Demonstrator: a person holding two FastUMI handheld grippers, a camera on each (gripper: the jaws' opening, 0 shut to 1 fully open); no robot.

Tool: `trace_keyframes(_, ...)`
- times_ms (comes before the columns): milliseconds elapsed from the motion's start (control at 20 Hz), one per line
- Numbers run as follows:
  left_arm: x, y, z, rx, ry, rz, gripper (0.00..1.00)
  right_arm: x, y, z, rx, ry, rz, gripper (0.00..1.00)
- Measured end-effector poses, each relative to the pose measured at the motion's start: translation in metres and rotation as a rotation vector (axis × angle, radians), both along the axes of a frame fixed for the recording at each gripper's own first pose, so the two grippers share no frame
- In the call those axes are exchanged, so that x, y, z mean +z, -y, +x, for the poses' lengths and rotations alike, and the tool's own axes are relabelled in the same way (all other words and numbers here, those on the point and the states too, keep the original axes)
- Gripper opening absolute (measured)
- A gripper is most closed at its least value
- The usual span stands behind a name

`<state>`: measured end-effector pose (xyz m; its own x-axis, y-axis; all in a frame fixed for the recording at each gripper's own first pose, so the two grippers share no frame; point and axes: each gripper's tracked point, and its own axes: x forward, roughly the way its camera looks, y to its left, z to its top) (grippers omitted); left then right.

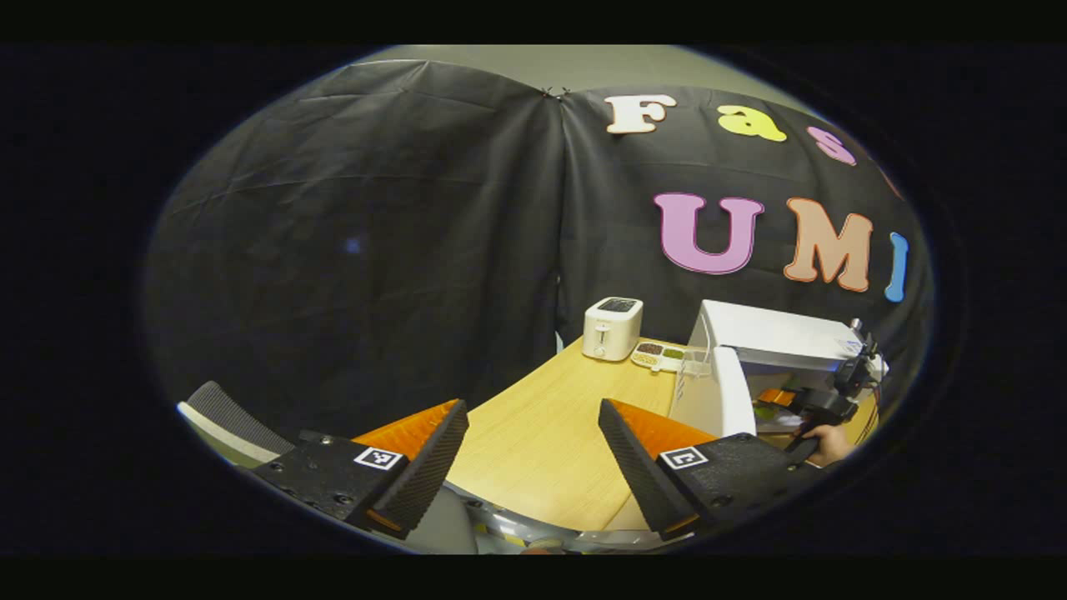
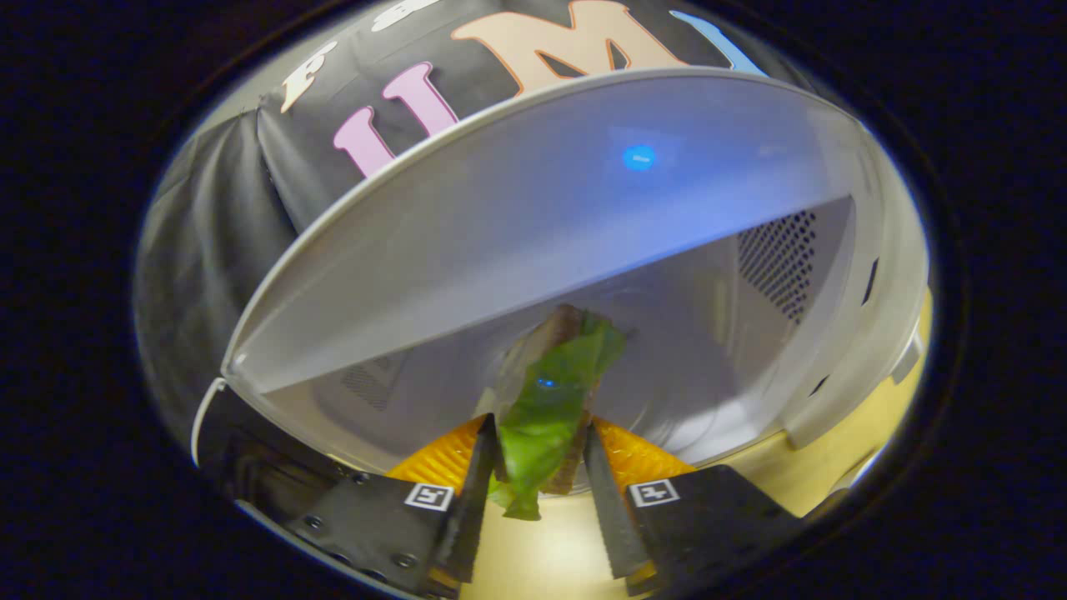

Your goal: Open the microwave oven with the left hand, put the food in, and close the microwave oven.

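Note:
The white microwave (image 1: 775, 337) stands on the right of the table with its door (image 1: 718, 392) swung open. My left gripper (image 1: 532, 408) hovers open above the table, well short of the microwave, with nothing between its fingers. A hand (image 1: 827, 443) holds my right gripper (image 1: 821, 400) at the oven's mouth. In the right gripper view, my right gripper (image 2: 539, 427) is shut on a sandwich (image 2: 558, 375) of brown bread and green lettuce. The sandwich reaches into the white cavity (image 2: 683, 283), just above its floor.
A white toaster (image 1: 613, 327) and a small compartment tray (image 1: 658, 356) of food stand at the back of the wooden table (image 1: 542, 433). A chair back (image 1: 225, 412) is at the lower left. The open door stands between my left gripper and the cavity.

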<state>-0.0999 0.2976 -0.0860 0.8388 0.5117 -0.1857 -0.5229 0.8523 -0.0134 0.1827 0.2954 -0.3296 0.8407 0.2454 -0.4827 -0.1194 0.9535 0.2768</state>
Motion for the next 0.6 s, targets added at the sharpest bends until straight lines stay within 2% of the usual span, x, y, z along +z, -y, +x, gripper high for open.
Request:
trace_keyframes(50,0.001,0.0,0.001,-0.004,-0.002,0.003,0.94,-0.003,0.01,0.001,-0.021,-0.002,-0.045,0.61)
trace_keyframes(100,0.0,0.001,0.002,-0.01,-0.002,0.004,0.96,-0.006,0.014,0.001,-0.024,-0.002,-0.071,0.74)
trace_keyframes(150,0.001,0.002,0.003,-0.016,-0.002,0.004,0.96,-0.006,0.017,0.0,-0.025,0.004,-0.088,0.75)
trace_keyframes(250,0.001,0.003,0.005,-0.027,0.002,0.003,0.94,0.003,0.021,0.0,-0.022,0.043,-0.101,0.93)
trace_keyframes(450,-0.002,0.003,0.005,-0.035,0.002,-0.012,0.96,0.026,0.033,-0.011,-0.024,0.107,-0.133,0.91)
trace_keyframes(500,-0.004,0.005,0.005,-0.042,0.005,-0.017,0.96,0.03,0.036,-0.016,-0.02,0.114,-0.144,0.98)
trace_keyframes(550,-0.005,0.005,0.004,-0.05,0.003,-0.023,0.94,0.034,0.039,-0.024,-0.019,0.12,-0.156,0.98)
trace_keyframes(600,-0.007,0.006,0.001,-0.055,0.002,-0.026,0.96,0.039,0.041,-0.034,-0.015,0.129,-0.163,0.98)
